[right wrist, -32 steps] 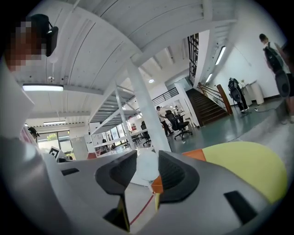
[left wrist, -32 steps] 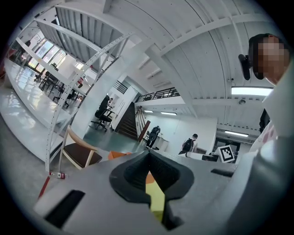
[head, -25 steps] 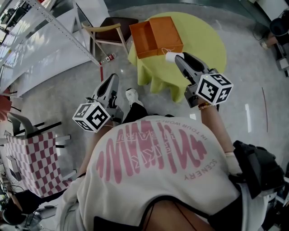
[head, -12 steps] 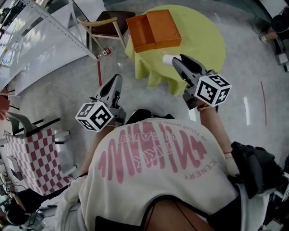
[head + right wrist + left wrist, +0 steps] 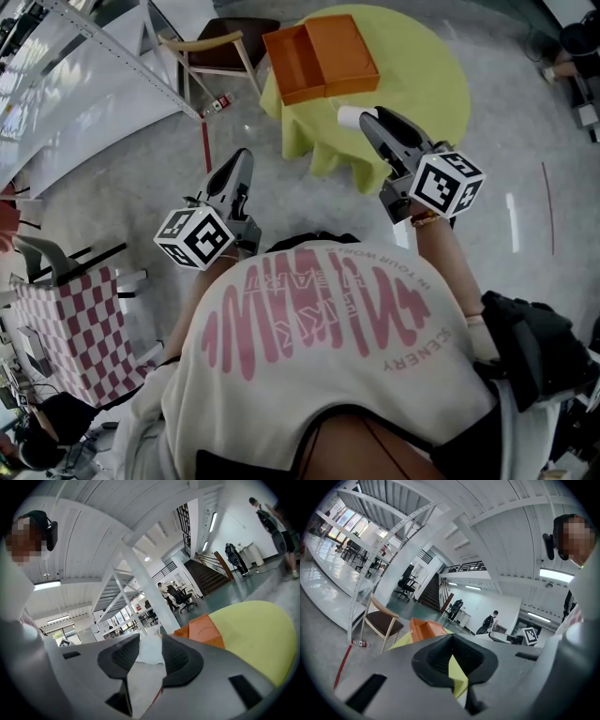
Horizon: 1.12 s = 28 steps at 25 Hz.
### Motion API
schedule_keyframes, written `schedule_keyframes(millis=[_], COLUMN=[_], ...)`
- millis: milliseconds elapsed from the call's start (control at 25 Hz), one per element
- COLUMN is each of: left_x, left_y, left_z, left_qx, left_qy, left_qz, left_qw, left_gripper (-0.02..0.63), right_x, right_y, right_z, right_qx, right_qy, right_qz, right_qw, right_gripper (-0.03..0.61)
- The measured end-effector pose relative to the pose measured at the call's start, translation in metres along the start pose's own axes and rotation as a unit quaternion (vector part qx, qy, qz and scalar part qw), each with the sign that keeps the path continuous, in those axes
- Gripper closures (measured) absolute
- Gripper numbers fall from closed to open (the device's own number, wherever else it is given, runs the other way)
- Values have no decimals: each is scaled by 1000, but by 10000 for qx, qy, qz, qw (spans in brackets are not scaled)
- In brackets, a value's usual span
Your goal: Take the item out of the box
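Observation:
An open orange box lies on the far side of a round table with a yellow-green cloth. My right gripper hangs over the table's near edge, shut on a white item. In the right gripper view the white item fills the gap between the dark pads, with the orange box beyond. My left gripper hangs over the floor left of the table. It is shut and holds nothing. The left gripper view shows its tips touching.
A wooden chair stands left of the table, with a small bottle on the floor beside it. A white metal frame runs along the left. A pink checkered seat is at the lower left, a black bag at the right.
The view has shifted slightly, so the table and box sit a little higher. A shoe seen below the left gripper is out of sight now. Both grippers keep their pose and grip.

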<state>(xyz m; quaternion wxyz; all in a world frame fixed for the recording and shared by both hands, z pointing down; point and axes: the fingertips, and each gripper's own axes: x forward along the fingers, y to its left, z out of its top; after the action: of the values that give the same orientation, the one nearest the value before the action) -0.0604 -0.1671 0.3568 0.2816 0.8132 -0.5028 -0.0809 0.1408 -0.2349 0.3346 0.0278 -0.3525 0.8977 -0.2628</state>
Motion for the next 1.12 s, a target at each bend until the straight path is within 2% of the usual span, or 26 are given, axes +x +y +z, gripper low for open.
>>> schedule_keyframes(millis=[160, 360, 480, 720, 1120], left_x=[-2, -7, -16, -44, -81], left_y=[2, -1, 1, -1, 3], left_z=[8, 9, 14, 18, 21], left_qx=[71, 139, 170, 202, 233], left_qy=[-18, 87, 104, 103, 153], left_qz=[-88, -323, -424, -685, -1013], left_qw=[9999, 9993, 9989, 9974, 9945], left_gripper=[606, 606, 606, 606, 606], right_x=[0, -6, -11, -28, -48], right_y=[11, 21, 36, 69, 109], right_z=[1, -2, -6, -22, -45], right_qx=[-52, -20, -172, -398, -469], right_qy=[-94, -245, -261, -266, -352], right_qz=[37, -99, -179, -471, -912], right_qw=[9999, 9996, 9993, 9977, 9941], right_gripper=[428, 428, 428, 428, 428])
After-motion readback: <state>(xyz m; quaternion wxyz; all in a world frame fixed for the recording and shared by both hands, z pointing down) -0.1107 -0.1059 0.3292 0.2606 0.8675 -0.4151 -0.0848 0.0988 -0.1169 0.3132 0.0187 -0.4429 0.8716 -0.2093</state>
